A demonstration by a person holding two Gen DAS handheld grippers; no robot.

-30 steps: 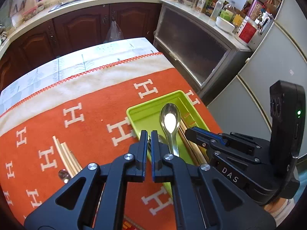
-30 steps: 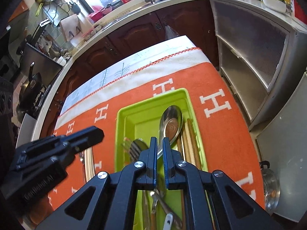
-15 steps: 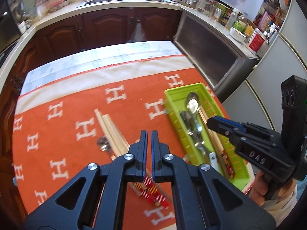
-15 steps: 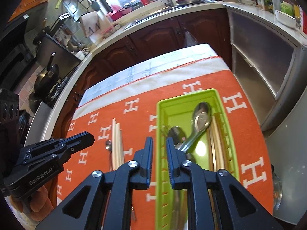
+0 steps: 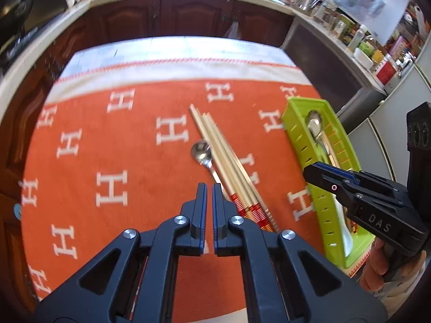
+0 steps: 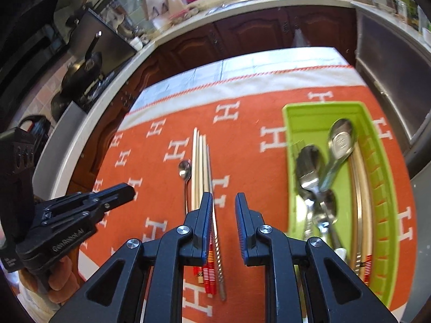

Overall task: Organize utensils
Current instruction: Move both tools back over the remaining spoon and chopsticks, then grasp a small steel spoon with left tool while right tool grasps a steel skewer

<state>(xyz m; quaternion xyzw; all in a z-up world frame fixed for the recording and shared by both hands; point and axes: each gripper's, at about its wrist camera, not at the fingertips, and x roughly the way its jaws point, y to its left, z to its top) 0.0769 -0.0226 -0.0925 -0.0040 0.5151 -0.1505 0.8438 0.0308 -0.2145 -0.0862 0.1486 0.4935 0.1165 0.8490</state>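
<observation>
Several wooden chopsticks [image 5: 223, 156] with red-striped ends lie on the orange cloth, a small metal spoon [image 5: 200, 150] beside them. My left gripper [image 5: 208, 188] hovers just near of them, shut and empty. At the right stands the green tray [image 5: 296, 140]. From the right wrist, my right gripper [image 6: 223, 197] is open with a narrow gap and nothing in it, over the chopsticks [image 6: 200, 161] near their striped ends. The tray [image 6: 323, 106] holds a big spoon [image 6: 340, 140], further cutlery [image 6: 307, 167] and chopsticks [image 6: 361, 188]. Each gripper shows in the other's view: right gripper [image 5: 312, 171], left gripper [image 6: 128, 188].
The orange cloth [image 5: 134, 161] with white H marks covers the table; a white strip runs along its far edge. Dark wood cabinets and a worktop curve behind. A metal cabinet [image 5: 323, 62] stands past the table's right edge. A person's hand [image 5: 377, 271] holds the right gripper.
Both grippers moved left, away from above the tray to the loose chopsticks on the cloth. The right jaws went from shut to slightly parted. The left jaws stayed shut.
</observation>
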